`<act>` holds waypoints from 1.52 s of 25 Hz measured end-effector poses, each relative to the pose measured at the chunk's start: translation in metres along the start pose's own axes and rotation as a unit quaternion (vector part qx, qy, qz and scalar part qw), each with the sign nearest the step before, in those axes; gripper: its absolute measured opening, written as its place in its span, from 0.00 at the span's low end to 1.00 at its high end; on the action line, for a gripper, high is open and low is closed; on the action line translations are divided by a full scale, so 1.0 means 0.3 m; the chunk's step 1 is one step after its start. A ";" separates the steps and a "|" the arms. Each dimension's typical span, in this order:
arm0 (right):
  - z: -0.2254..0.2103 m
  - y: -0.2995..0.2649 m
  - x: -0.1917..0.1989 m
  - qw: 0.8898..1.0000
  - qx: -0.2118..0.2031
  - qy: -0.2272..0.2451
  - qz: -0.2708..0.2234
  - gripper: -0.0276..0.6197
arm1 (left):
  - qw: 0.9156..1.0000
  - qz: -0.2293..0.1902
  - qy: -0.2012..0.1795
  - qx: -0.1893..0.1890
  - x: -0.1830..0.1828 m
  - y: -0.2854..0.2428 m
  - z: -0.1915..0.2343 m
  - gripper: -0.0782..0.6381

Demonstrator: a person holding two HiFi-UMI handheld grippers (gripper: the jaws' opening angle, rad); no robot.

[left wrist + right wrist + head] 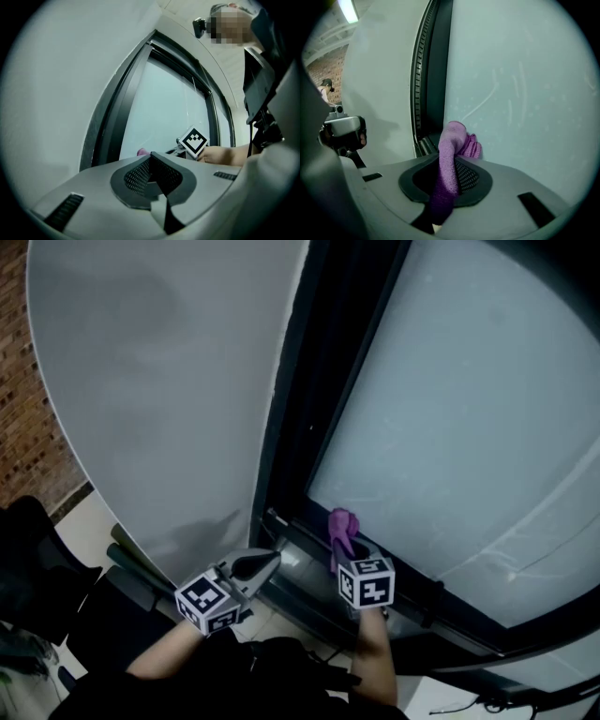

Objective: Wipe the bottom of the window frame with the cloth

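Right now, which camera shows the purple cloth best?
The right gripper view. There the purple cloth fills the middle, pinched in the right gripper, its bunched end by the window glass. The head view shows a small purple bit beyond that gripper's marker cube; the left gripper view shows only a sliver.

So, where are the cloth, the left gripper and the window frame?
cloth (449, 154), right gripper view, on the fold above the jaws.
left gripper (151, 160), left gripper view, where the shut jaw tips meet.
window frame (450, 610), head view, on its bottom rail.
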State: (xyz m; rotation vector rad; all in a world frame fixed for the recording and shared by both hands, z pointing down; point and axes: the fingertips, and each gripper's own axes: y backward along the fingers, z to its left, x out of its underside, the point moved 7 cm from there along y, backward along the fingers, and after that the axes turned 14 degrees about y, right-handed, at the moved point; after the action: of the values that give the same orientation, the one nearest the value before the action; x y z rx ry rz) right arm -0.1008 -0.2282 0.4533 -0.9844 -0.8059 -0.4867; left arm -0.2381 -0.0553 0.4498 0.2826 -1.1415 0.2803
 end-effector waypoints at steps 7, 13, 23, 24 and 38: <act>-0.048 0.069 0.055 1.000 0.018 -0.019 0.000 0.15 | 0.999 0.005 -0.006 0.031 -0.009 -0.083 -0.035 0.10; -0.087 0.112 0.105 0.999 0.027 -0.044 -0.002 0.15 | 0.998 0.014 -0.001 0.055 0.008 -0.157 -0.056 0.10; -0.111 0.172 0.150 0.996 0.062 -0.070 -0.008 0.15 | 0.996 0.036 0.018 0.082 0.036 -0.235 -0.065 0.10; -0.111 0.176 0.155 0.995 0.067 -0.071 -0.009 0.15 | 0.995 0.037 0.019 0.085 0.038 -0.244 -0.066 0.10; -0.127 0.269 0.233 0.984 0.159 -0.086 0.000 0.15 | 0.990 0.062 0.029 0.126 0.083 -0.304 -0.117 0.10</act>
State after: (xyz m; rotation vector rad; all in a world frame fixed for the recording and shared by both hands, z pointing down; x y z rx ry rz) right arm 0.0124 -0.2233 0.4528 -0.7363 -1.0031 -0.2634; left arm -0.1659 -0.1256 0.4520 0.4242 -1.0671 0.5413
